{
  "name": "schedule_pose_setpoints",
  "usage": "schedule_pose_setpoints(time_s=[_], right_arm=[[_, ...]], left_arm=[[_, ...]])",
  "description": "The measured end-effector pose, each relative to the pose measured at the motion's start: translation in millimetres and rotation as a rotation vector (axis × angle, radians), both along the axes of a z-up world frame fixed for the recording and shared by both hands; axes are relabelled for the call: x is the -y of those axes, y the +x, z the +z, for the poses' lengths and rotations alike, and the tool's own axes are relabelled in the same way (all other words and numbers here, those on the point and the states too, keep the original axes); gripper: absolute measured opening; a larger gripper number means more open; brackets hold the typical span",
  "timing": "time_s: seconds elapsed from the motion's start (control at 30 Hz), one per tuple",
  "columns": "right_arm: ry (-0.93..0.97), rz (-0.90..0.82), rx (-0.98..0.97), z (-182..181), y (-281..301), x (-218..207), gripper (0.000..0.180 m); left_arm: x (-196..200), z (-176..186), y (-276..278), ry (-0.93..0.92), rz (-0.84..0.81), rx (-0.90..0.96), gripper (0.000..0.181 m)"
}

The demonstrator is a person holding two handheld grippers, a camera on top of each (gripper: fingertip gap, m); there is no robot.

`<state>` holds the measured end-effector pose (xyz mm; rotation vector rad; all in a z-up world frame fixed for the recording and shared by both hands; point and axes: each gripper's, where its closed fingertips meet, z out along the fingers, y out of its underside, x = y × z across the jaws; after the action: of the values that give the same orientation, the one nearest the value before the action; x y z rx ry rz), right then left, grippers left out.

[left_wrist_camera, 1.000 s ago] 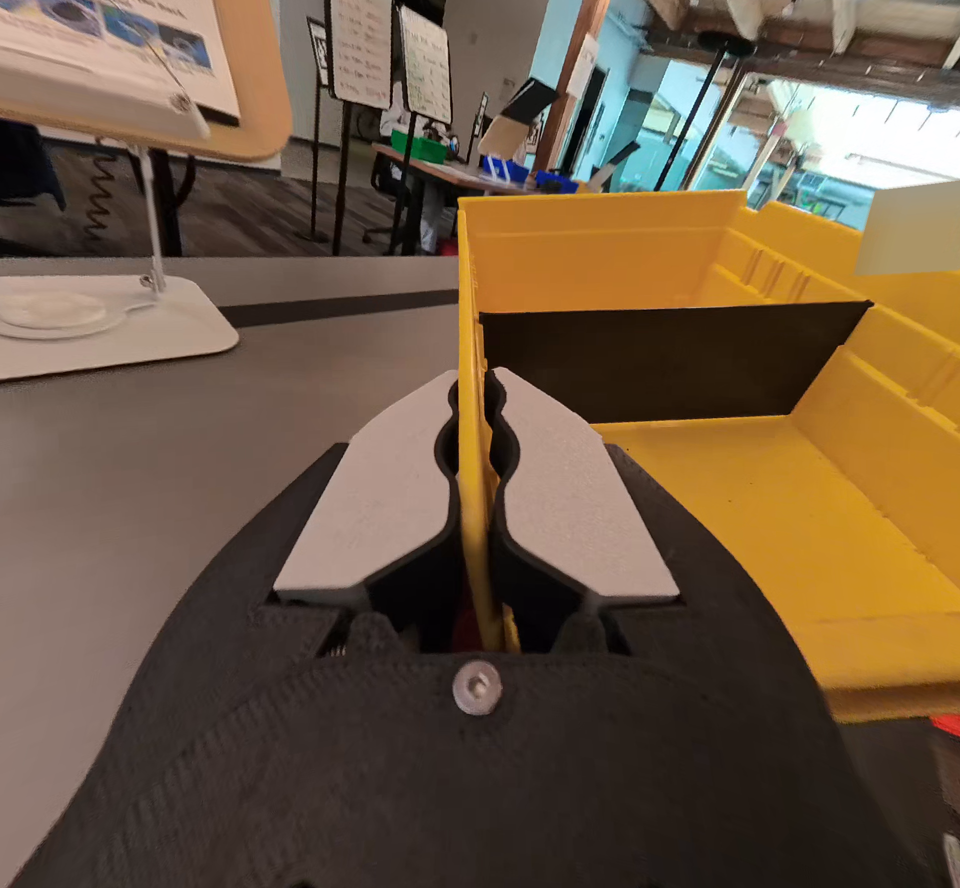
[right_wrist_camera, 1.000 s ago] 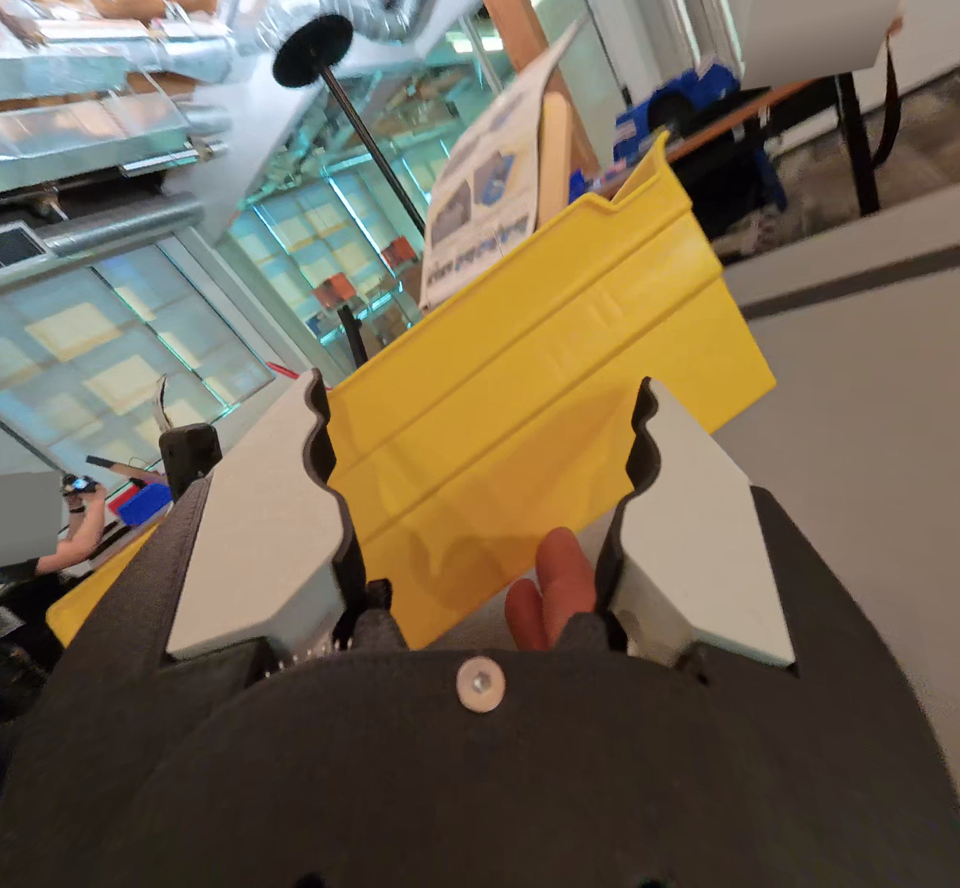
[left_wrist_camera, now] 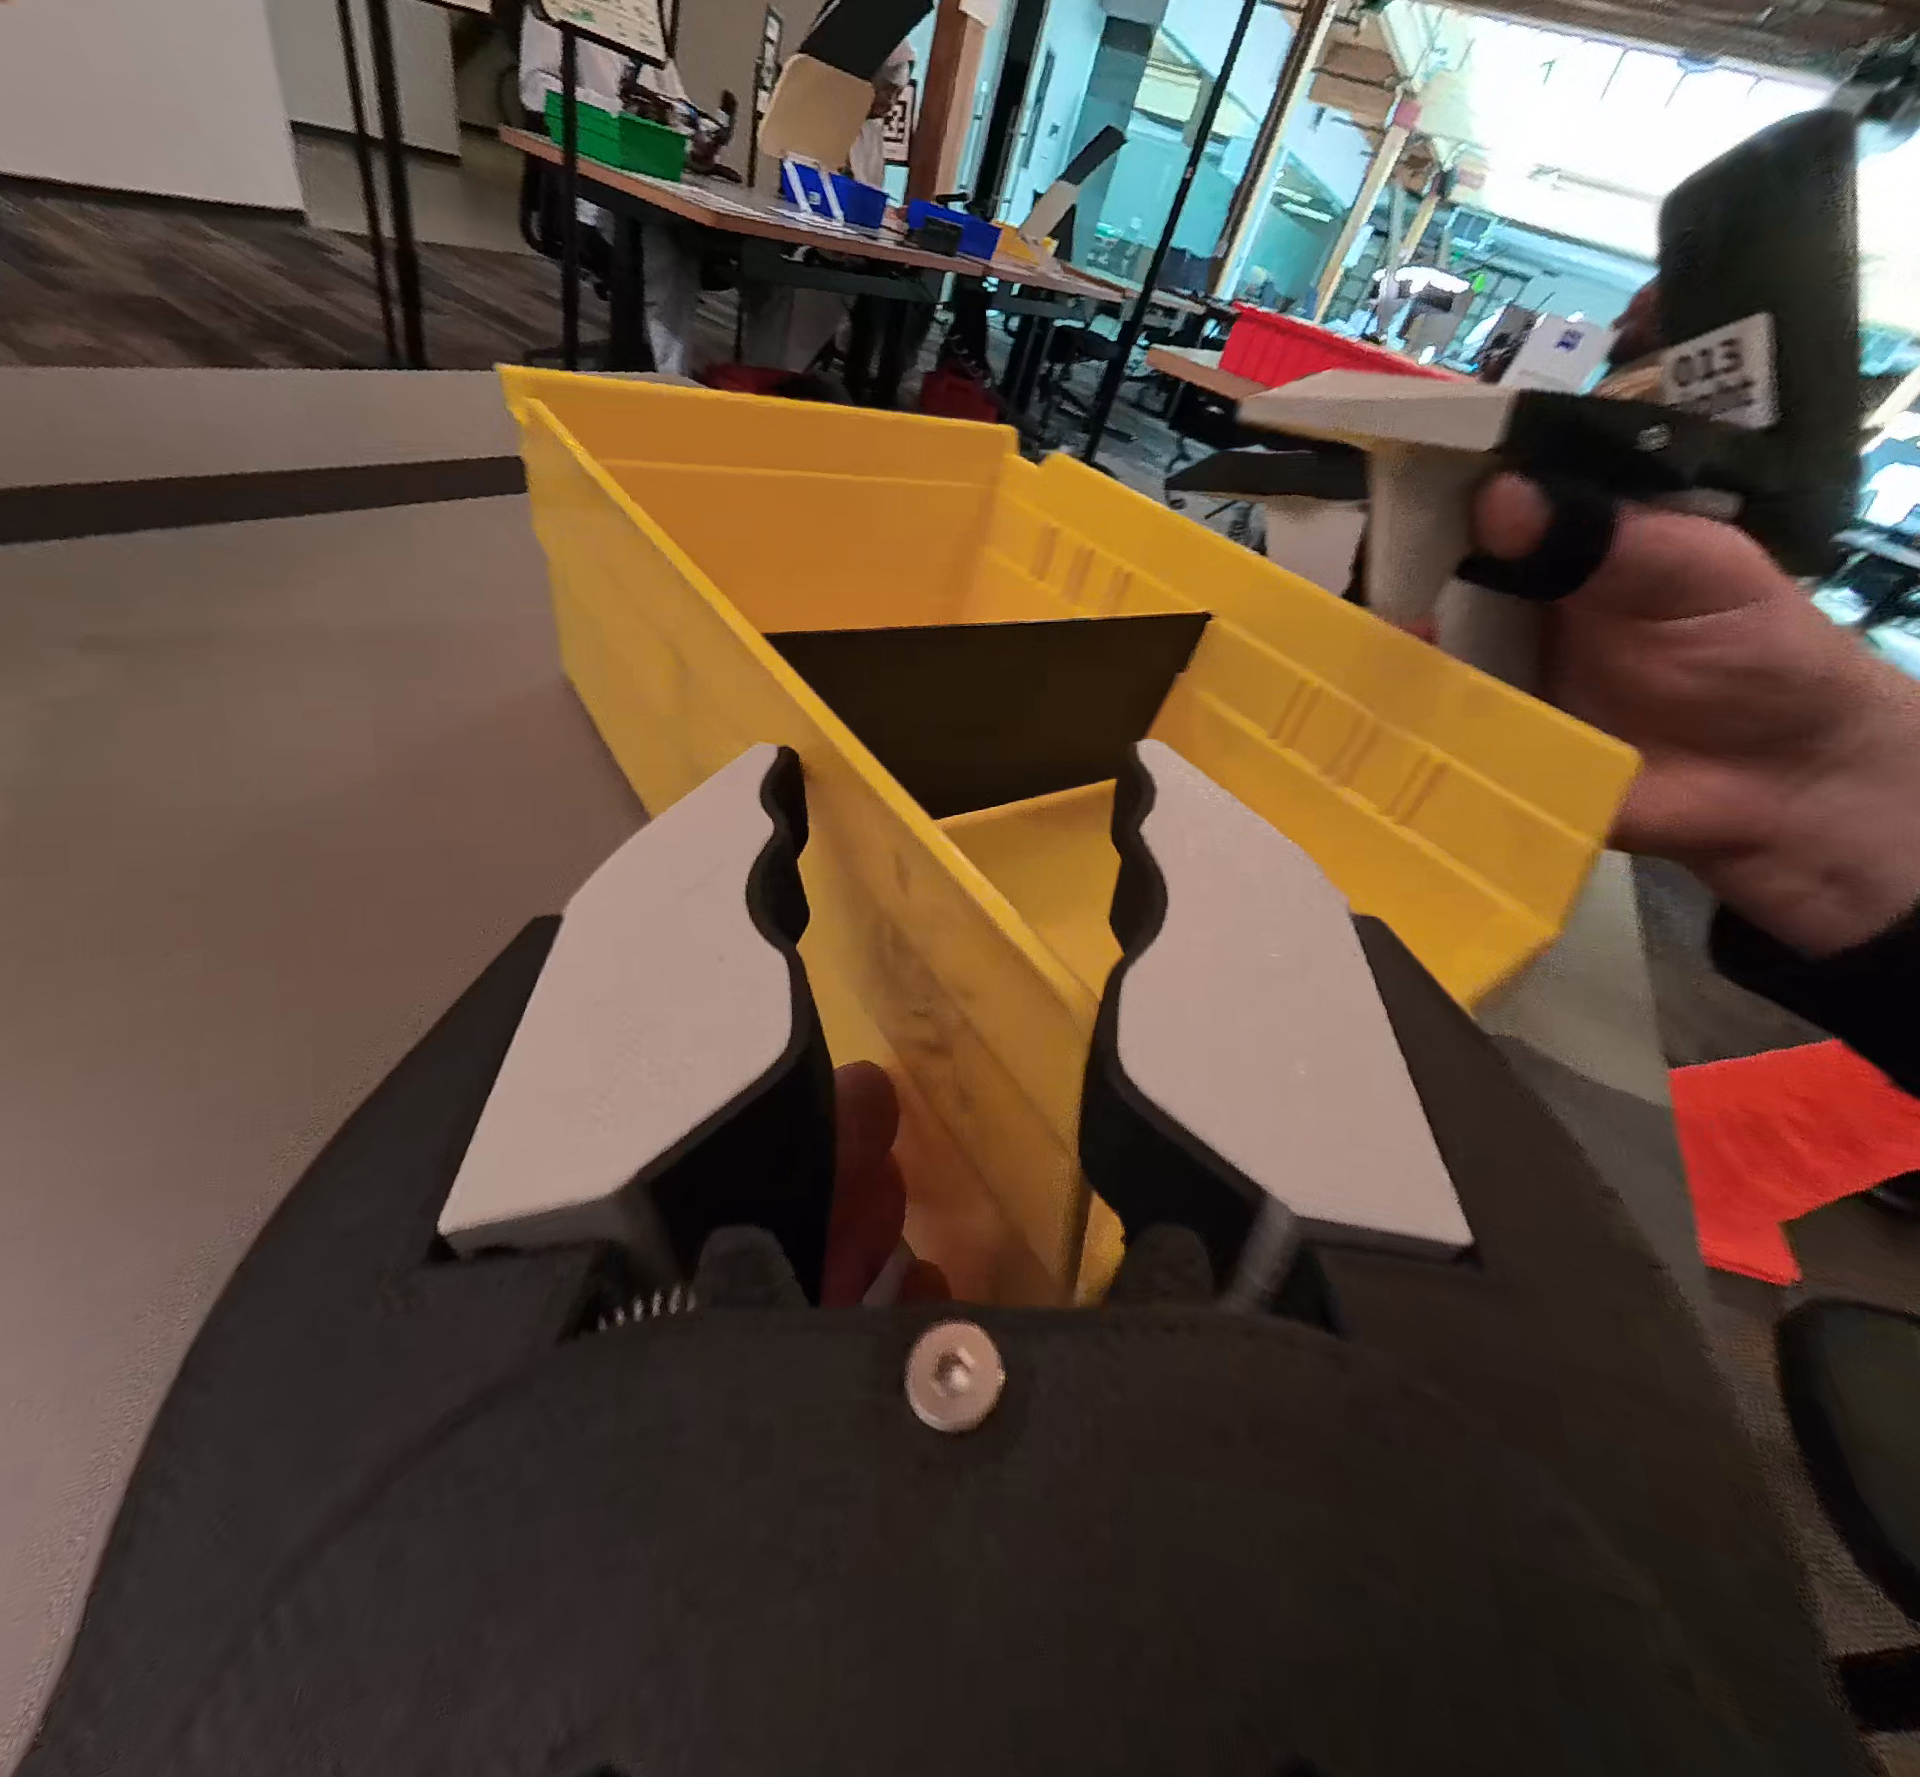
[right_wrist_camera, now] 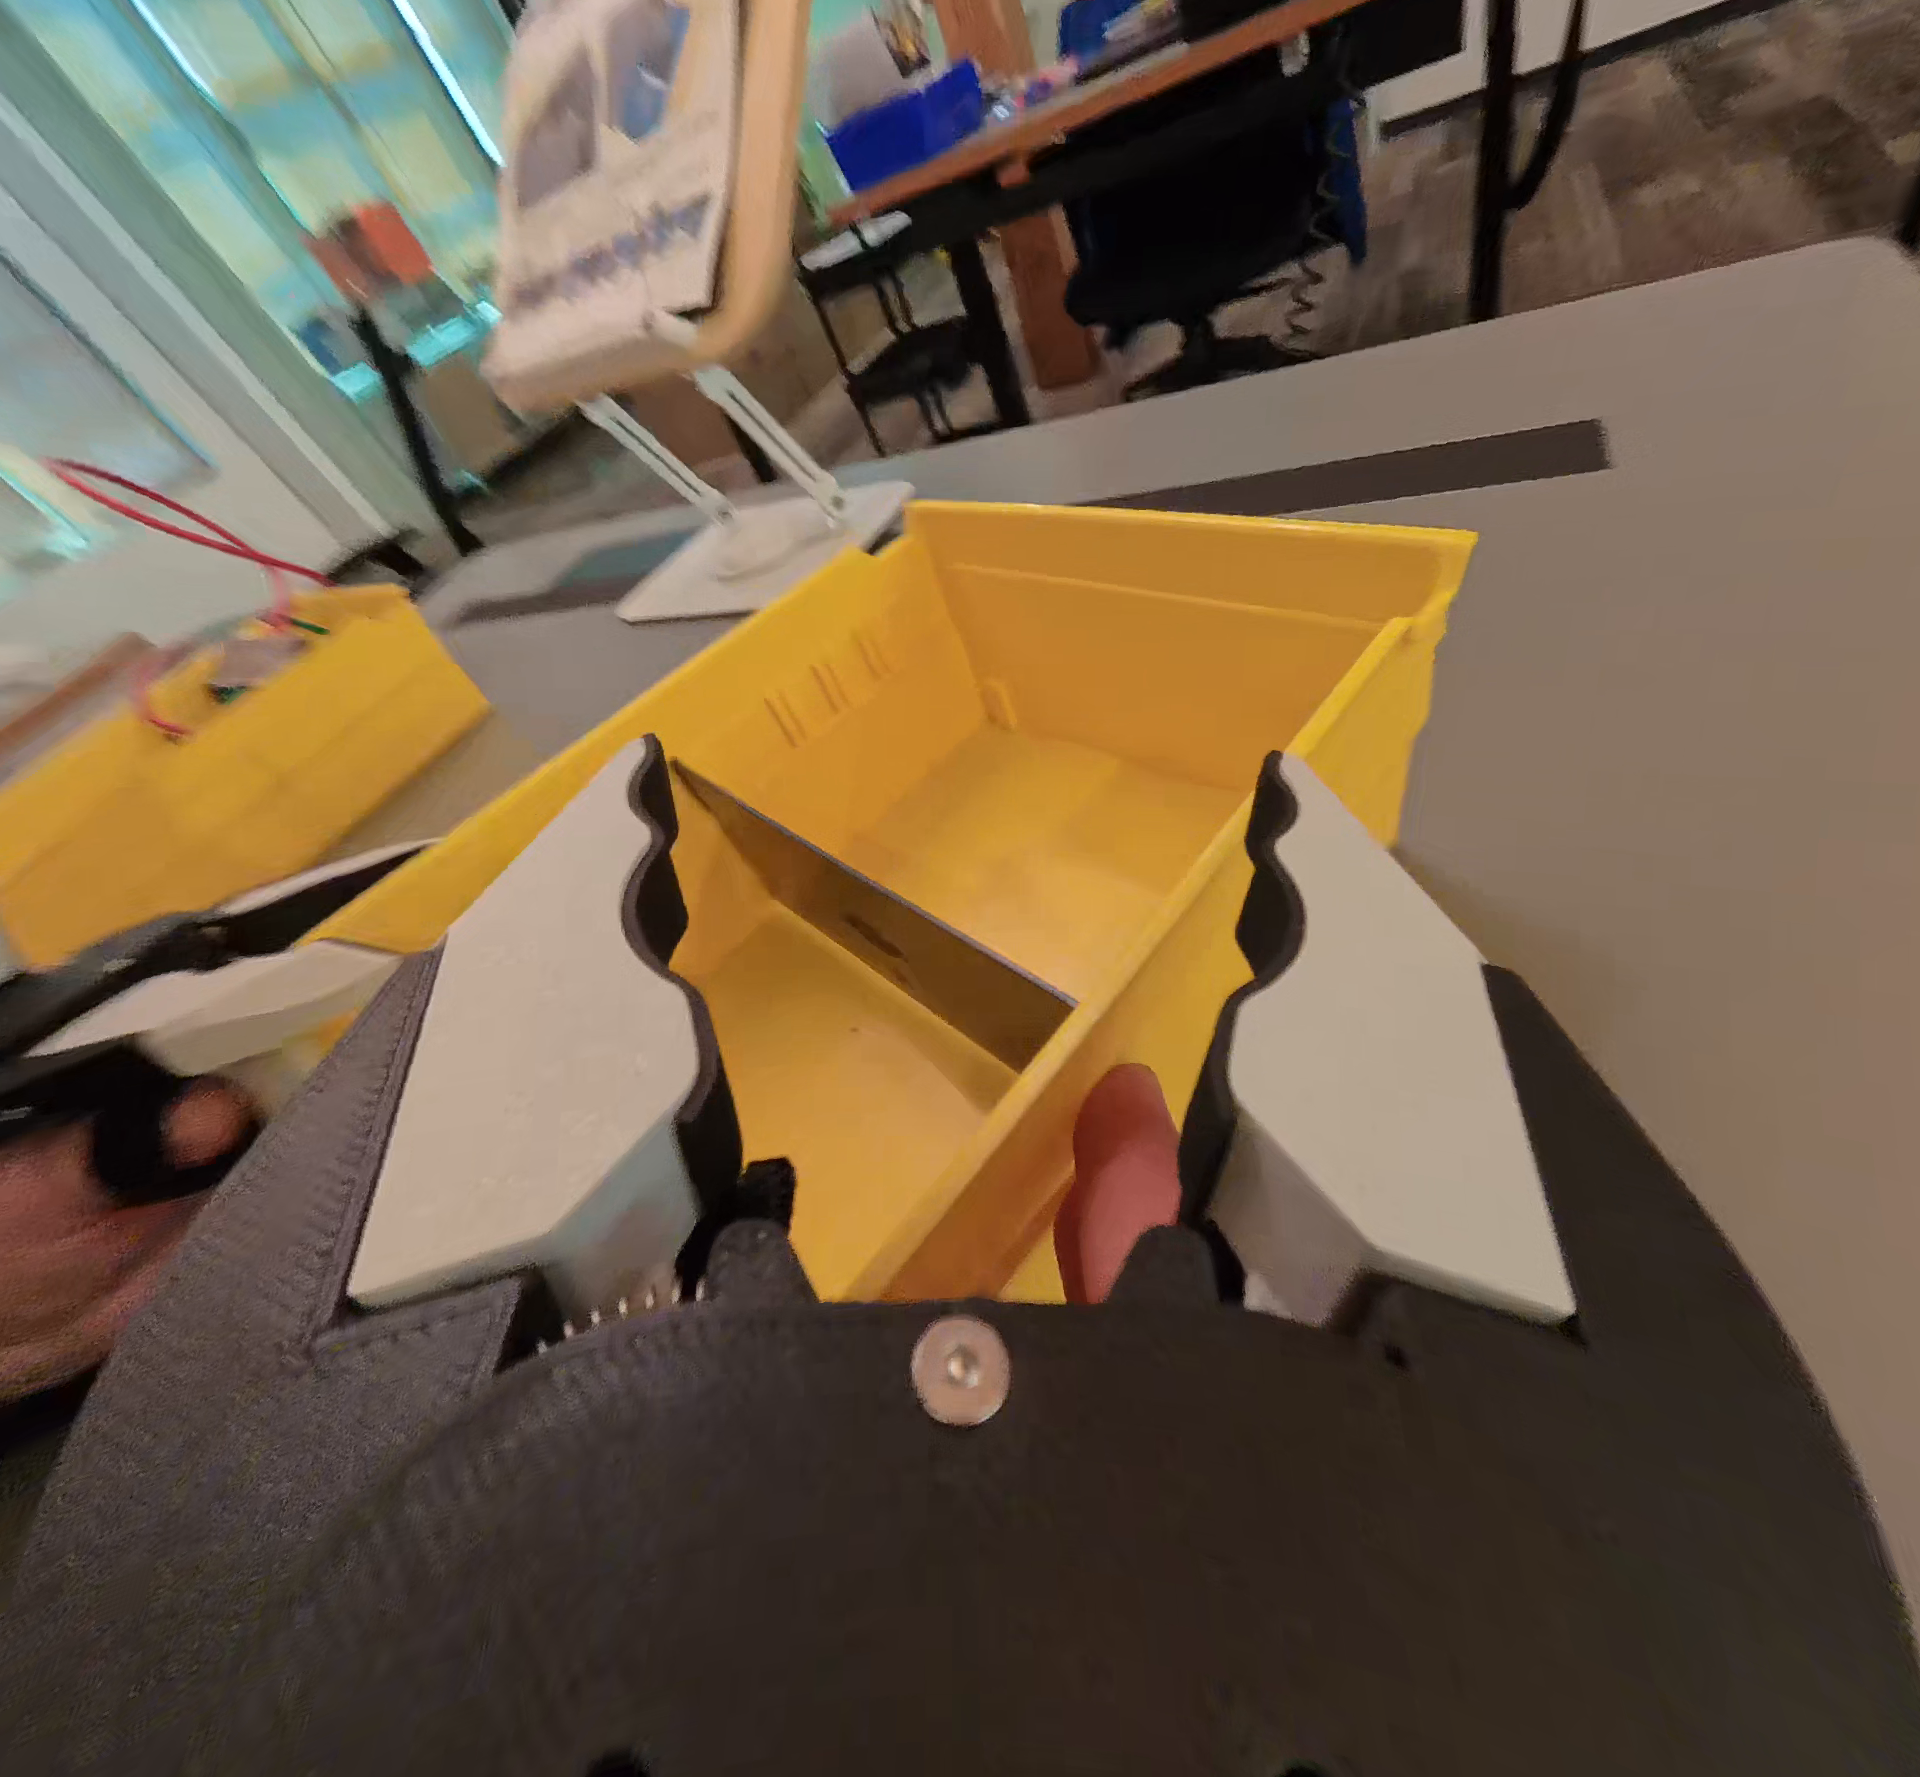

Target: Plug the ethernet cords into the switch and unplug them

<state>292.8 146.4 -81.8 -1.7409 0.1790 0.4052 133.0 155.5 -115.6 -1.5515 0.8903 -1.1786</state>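
Two grippers are working around one yellow bin [left_wrist_camera: 790,522] sitting on a grey table [left_wrist_camera: 260,792]. In the left wrist view, the left gripper [left_wrist_camera: 956,792] is standing with its jaws apart, straddling the bin's near side wall, which is running up through the gap at the centre of the frame without being pinched. A black divider [left_wrist_camera: 977,699] is crossing the bin just above the fingertips. At the right edge of that frame, a hand [left_wrist_camera: 1704,688] is holding the right gripper [left_wrist_camera: 1382,491] above the bin's far wall.

In the right wrist view, the right gripper [right_wrist_camera: 961,792] is also spread wide, gripping nothing, with the bin's [right_wrist_camera: 1195,647] wall passing between its fingers at lower centre. The divider [right_wrist_camera: 883,917] is slanting across the bin's floor. A second yellow bin [right_wrist_camera: 239,771], at the left of the frame, is holding red wires [right_wrist_camera: 197,522]. Neither the switch nor the ethernet cords are clearly showing. A clipboard on a white stand [right_wrist_camera: 644,117] is standing at upper left.
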Motion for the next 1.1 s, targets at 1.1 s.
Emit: schedule_pose_setpoints(time_s=[1.1], right_arm=[[0.033,-0.226,0.996,110,53,-4,0.071]], left_arm=[[-136,120,-237,0.427,0.6,-0.174,0.094]])
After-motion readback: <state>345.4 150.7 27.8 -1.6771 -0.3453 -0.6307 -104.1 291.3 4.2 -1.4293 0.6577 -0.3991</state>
